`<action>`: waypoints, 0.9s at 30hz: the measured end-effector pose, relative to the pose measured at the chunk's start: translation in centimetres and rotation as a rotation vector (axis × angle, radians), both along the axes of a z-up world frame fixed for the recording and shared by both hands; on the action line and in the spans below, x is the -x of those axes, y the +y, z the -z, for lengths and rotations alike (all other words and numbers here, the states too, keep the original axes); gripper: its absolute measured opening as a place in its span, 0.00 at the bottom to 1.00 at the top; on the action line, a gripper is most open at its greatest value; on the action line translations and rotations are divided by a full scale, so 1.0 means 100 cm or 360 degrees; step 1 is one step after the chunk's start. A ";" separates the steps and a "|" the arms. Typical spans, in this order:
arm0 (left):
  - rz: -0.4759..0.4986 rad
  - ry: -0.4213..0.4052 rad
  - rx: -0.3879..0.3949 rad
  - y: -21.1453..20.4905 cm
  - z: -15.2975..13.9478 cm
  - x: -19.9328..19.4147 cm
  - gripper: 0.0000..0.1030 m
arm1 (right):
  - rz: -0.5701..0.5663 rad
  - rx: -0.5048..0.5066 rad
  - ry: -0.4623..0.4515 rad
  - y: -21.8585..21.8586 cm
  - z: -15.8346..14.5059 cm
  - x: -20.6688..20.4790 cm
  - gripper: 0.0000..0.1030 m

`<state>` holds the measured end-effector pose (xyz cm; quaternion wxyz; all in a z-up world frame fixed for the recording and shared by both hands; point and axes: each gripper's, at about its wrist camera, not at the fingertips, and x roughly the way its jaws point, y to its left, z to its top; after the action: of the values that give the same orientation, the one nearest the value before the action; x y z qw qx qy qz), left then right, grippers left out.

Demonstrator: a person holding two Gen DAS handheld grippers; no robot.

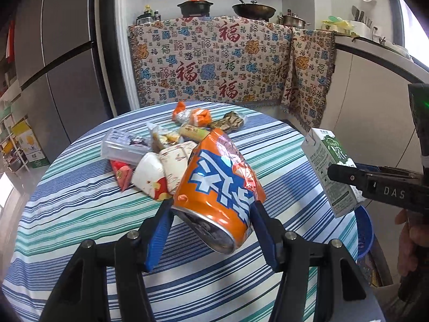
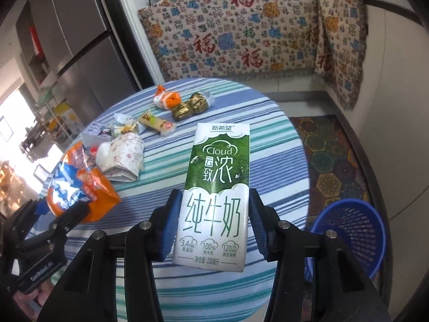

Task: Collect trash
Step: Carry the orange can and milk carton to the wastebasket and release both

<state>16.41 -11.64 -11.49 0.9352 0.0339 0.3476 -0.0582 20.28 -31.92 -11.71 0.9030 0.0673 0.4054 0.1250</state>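
"Both hands are loaded. The left claw (image 1: 211,224) is clenched on the orange can (image 1: 218,187), its pads against the sides and the open top tilted down toward the handle. The right claw (image 2: 213,224) is grasping the milk carton (image 2: 217,196) by its narrow sides, held clear above the striped tabletop (image 2: 268,139)."

"And the blue basket (image 2: 351,236)?"

"On the floor, just off the tabletop's right edge, below the carton. I'd worry about the can first: it's dented and slick, held skew across the pads, so a quick swing could roll it out. Any dregs would drip from that lowered opening onto the cloth."

"The carton?"

"Squeezed soft sides can buckle, and if it's let go early it hits the basket rim or the rug (image 2: 329,161). The wrapper pile (image 1: 161,150) still waits on the tabletop."
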 end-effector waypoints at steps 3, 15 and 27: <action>0.0065 -0.0003 -0.0011 -0.027 -0.006 -0.006 0.58 | 0.0046 -0.0009 -0.0021 -0.025 -0.005 0.006 0.49; 0.0474 0.0104 0.0093 -0.152 -0.017 -0.034 0.58 | 0.0395 -0.0007 -0.0023 -0.159 -0.023 0.011 0.49; 0.0821 0.0420 0.0152 -0.286 0.061 -0.066 0.58 | 0.0654 -0.0142 0.0165 -0.291 0.038 0.009 0.49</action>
<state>22.97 -40.20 -17.56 0.8368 0.0693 0.4430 -0.3141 19.33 -60.97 -15.52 0.8837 0.1947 0.4231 -0.0475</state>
